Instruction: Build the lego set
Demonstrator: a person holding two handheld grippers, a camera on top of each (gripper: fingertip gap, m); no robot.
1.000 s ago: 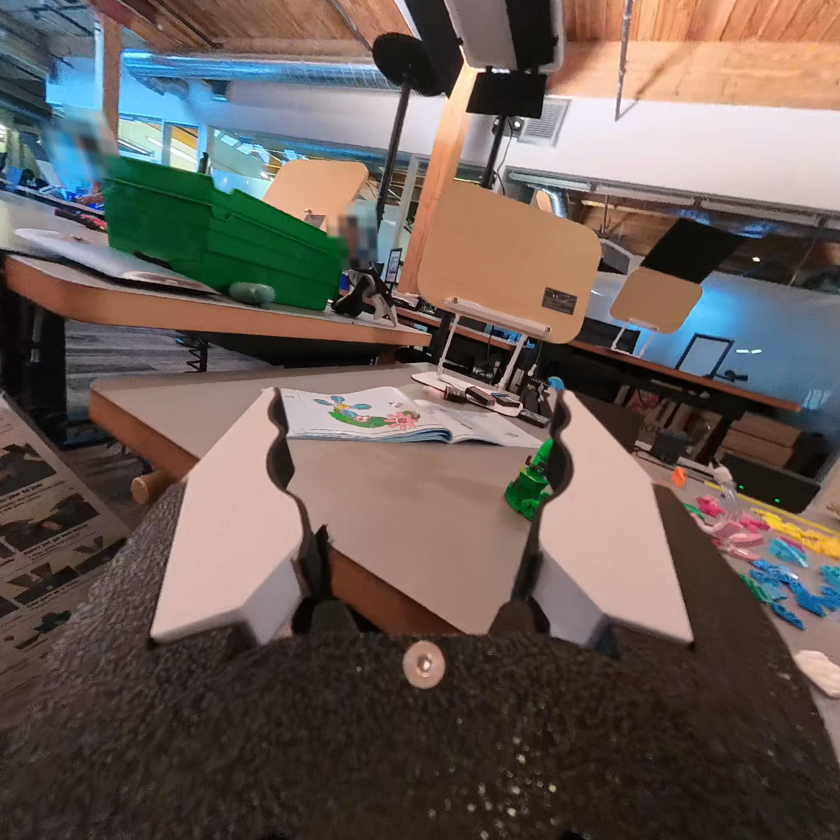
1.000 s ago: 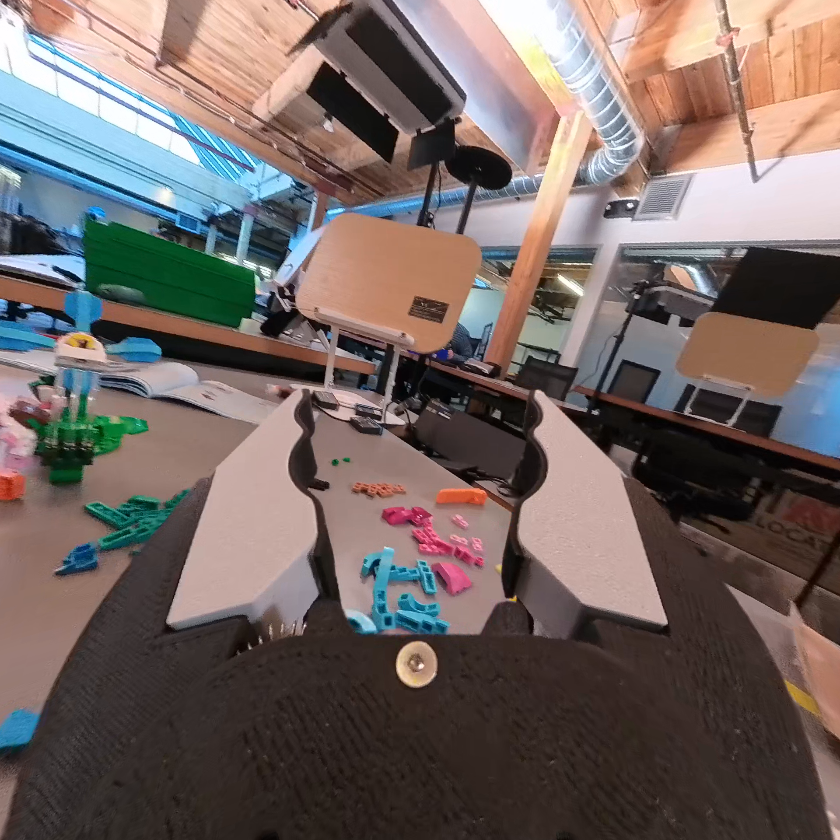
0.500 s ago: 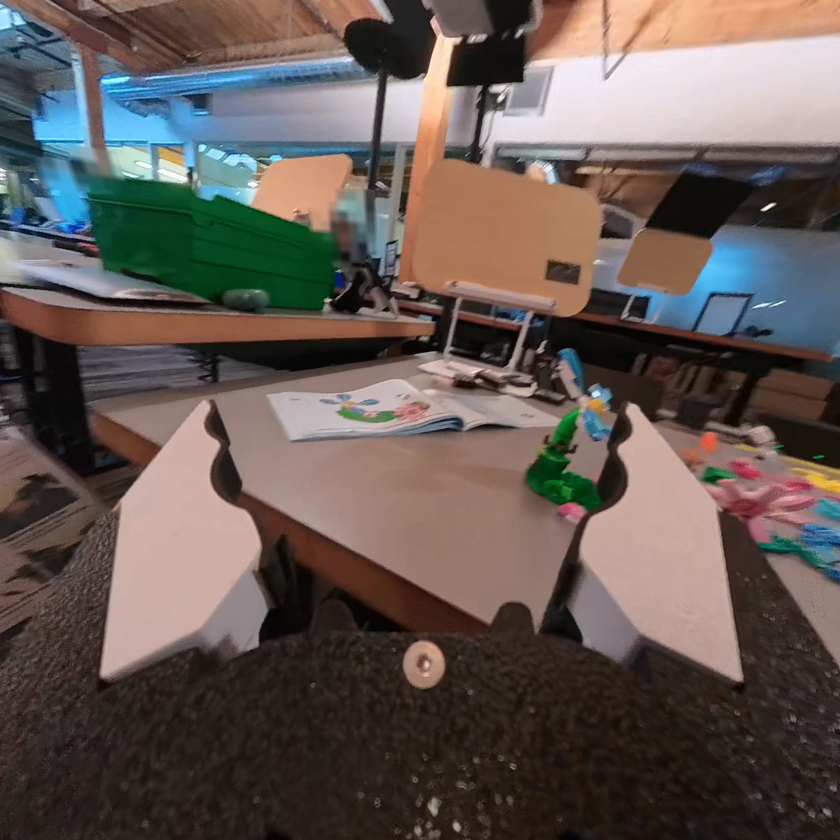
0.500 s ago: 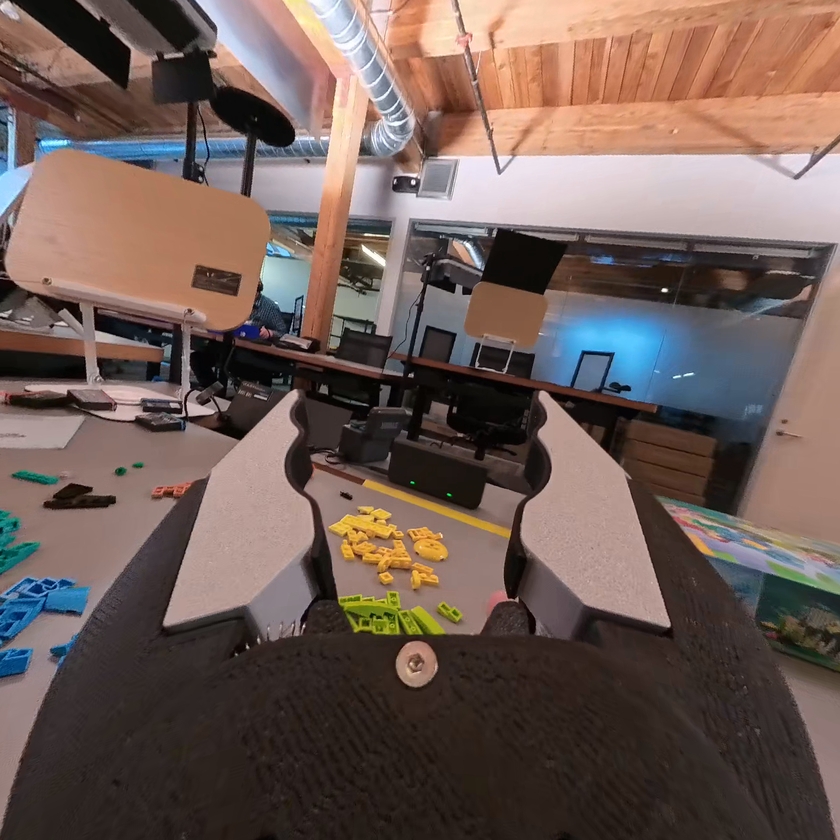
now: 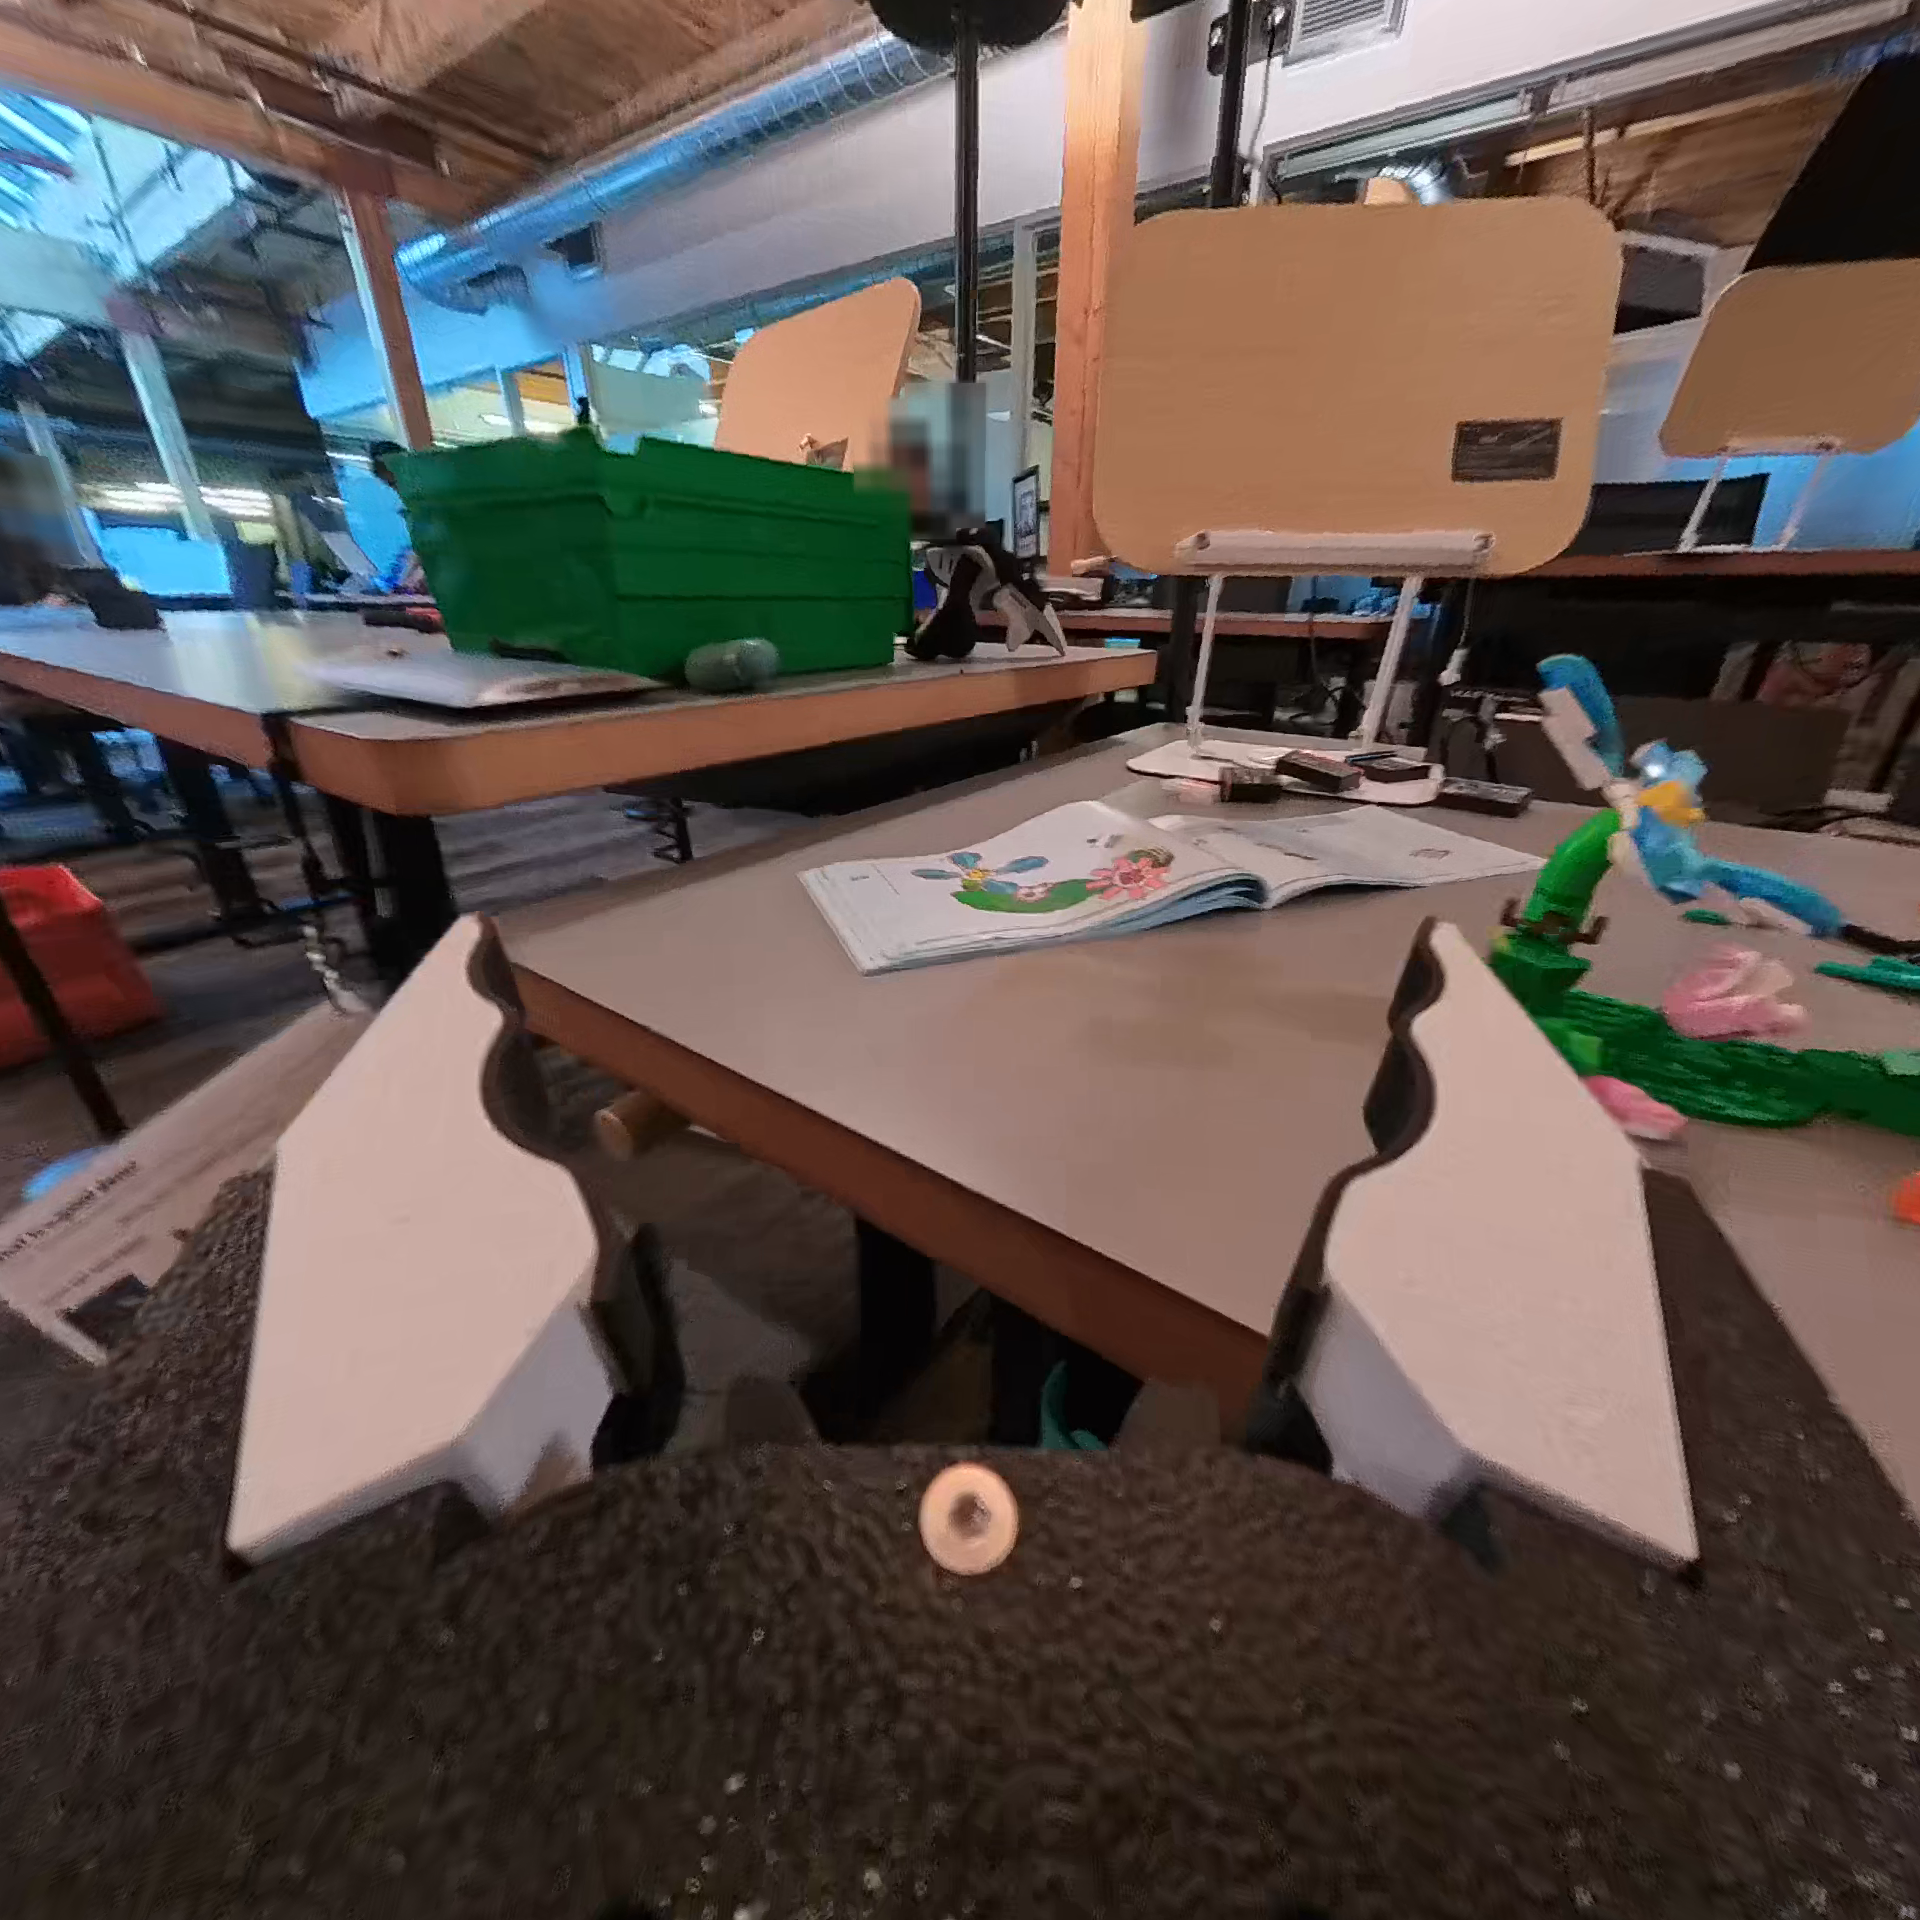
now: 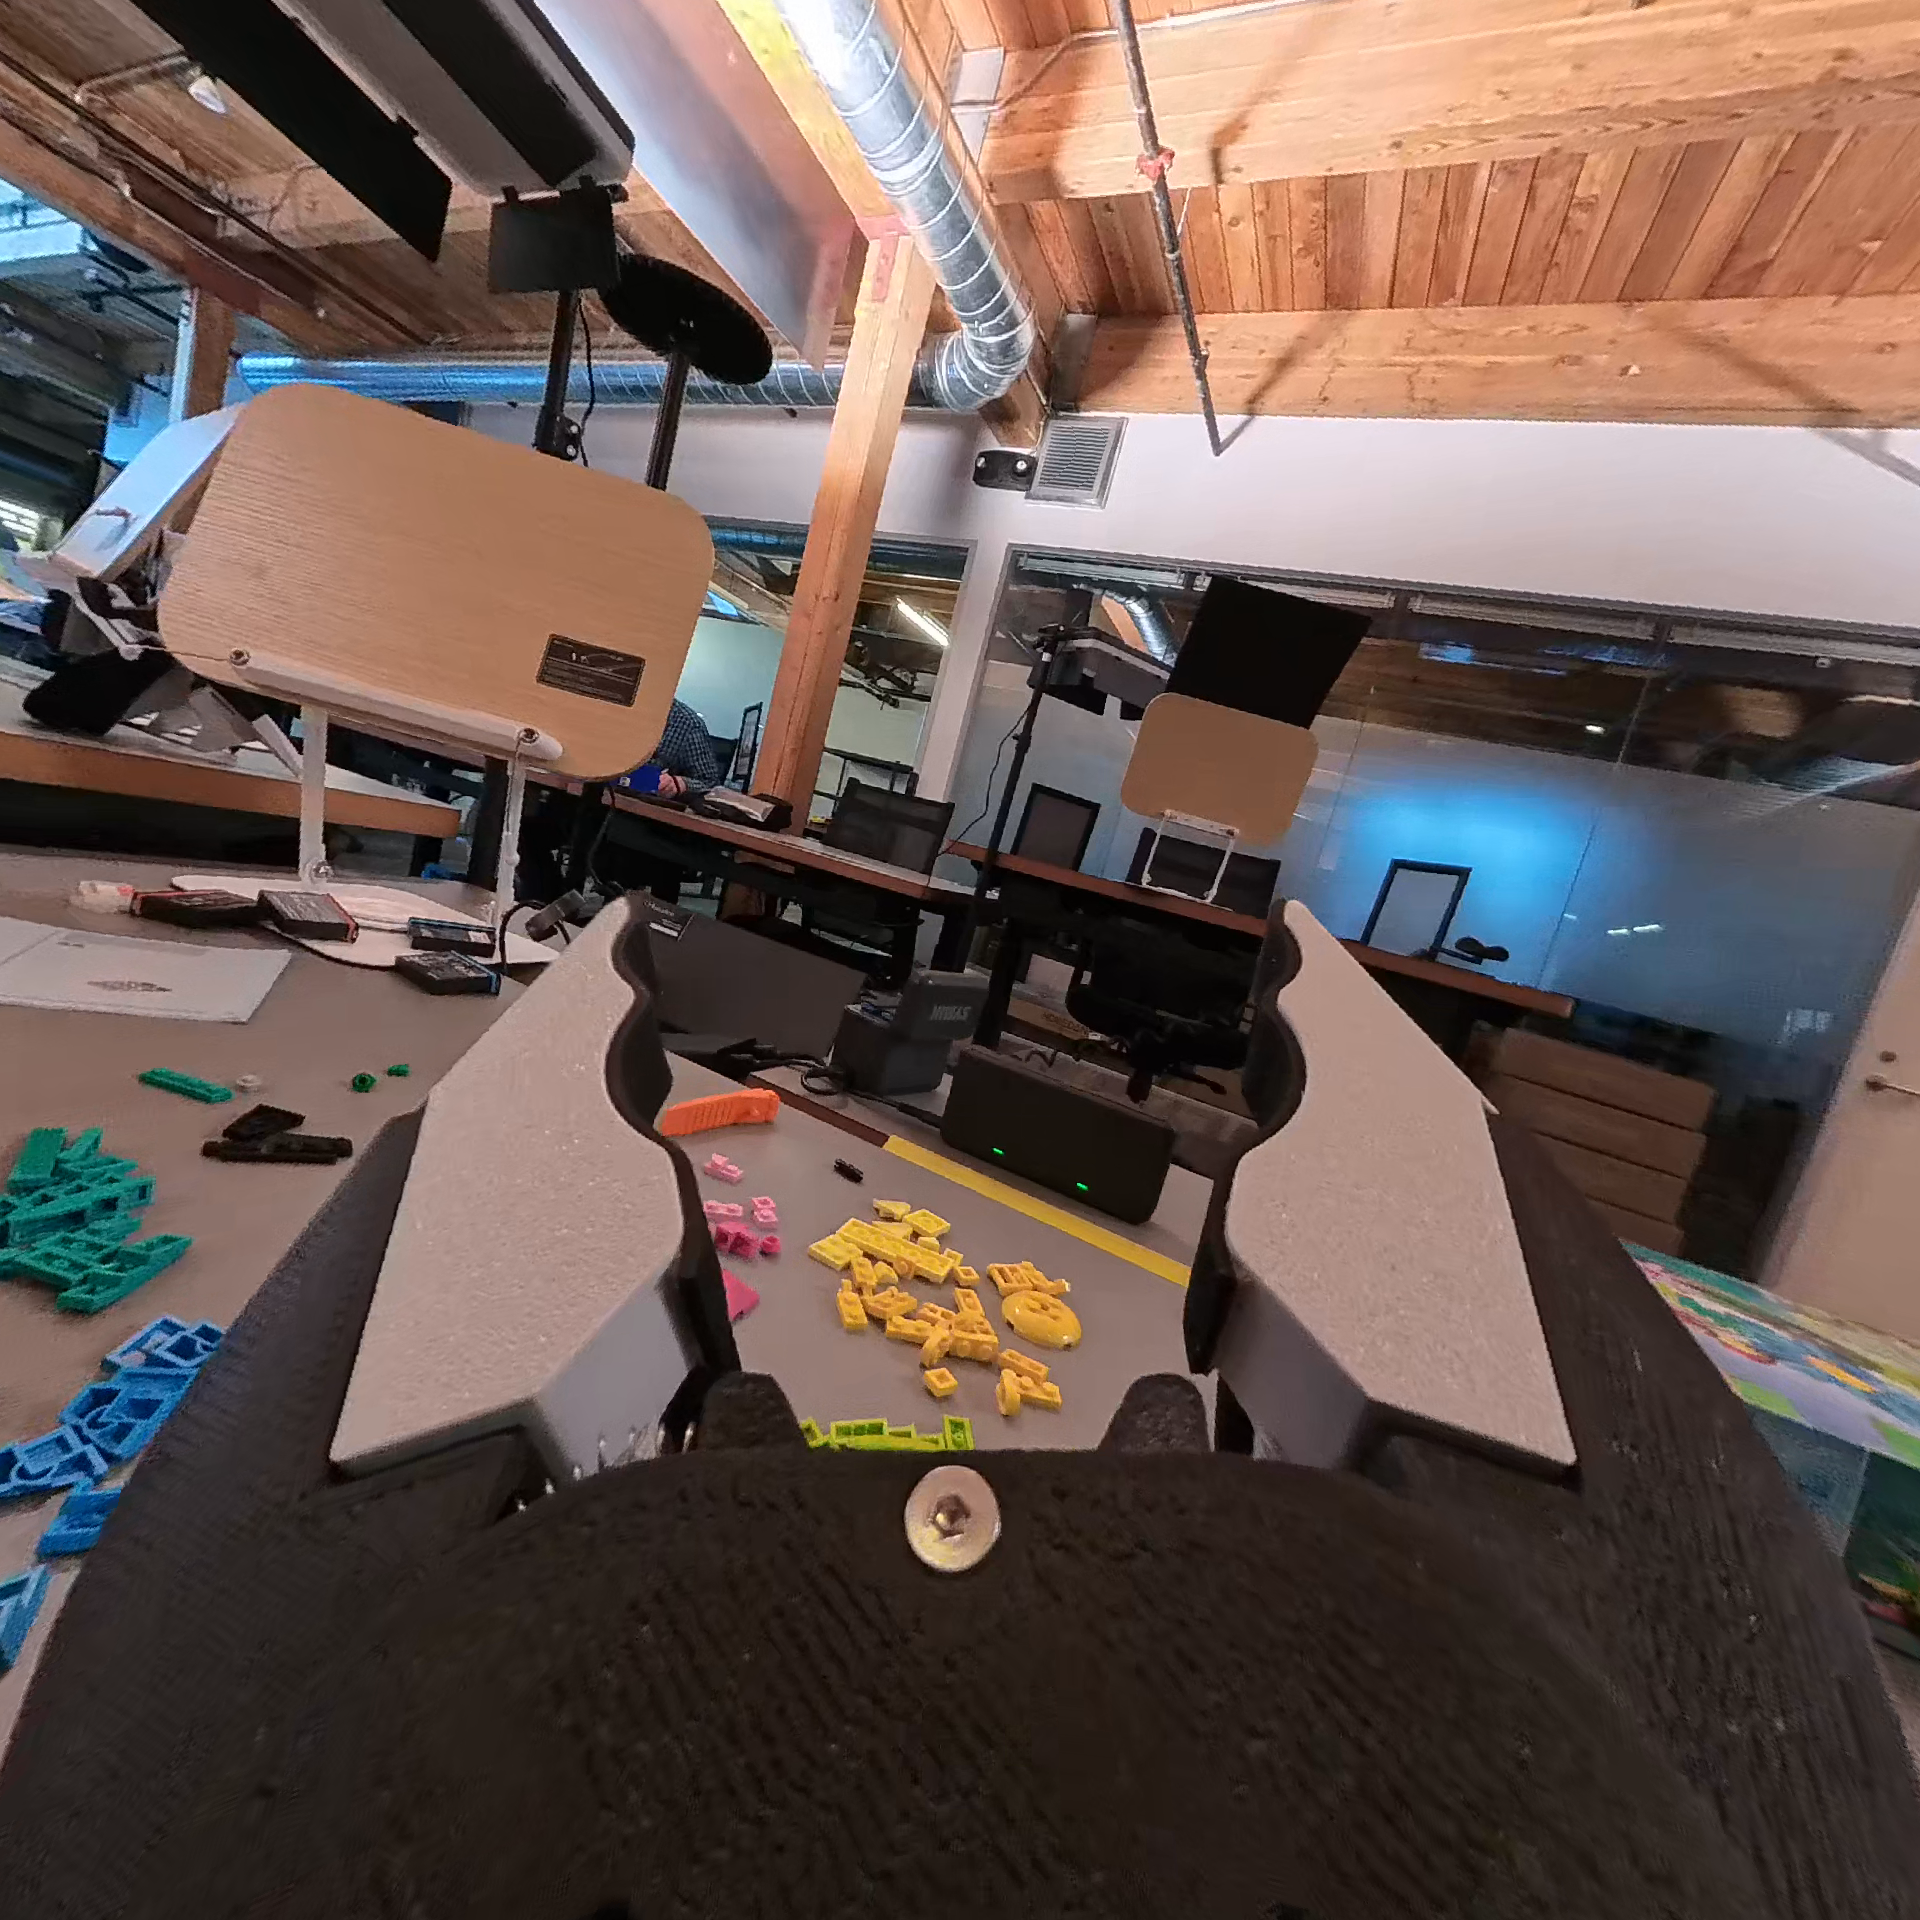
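In the left wrist view my left gripper [image 5: 961, 997] is open and empty, held off the near corner of the grey table [image 5: 1091, 1081]. An open instruction booklet [image 5: 1122, 878] lies ahead. The part-built green lego model [image 5: 1704, 1060] with a pink flower and a blue bird stands to the right of my right finger. In the right wrist view my right gripper [image 6: 956, 966] is open and empty above a heap of yellow lego pieces [image 6: 940, 1304]. Pink pieces [image 6: 743, 1221] lie by the left finger, lime pieces [image 6: 894, 1434] at the gripper's base.
Teal pieces [image 6: 73, 1221], blue pieces [image 6: 114, 1403], black pieces [image 6: 275, 1138] and an orange brick separator [image 6: 717, 1112] lie on the table. A wooden book stand [image 6: 436, 582] stands at the back with small black boxes [image 6: 312, 914]. A green crate [image 5: 655, 561] sits on the neighbouring table. To the part-built green lego model [image 5: 1704, 1060]: left tips about 15 centimetres, right tips about 35 centimetres.
The left gripper has opened wider and swung left and closer, so the green model now shows outside its right finger. The right gripper has swung right from the blue and pink pieces to the yellow heap.
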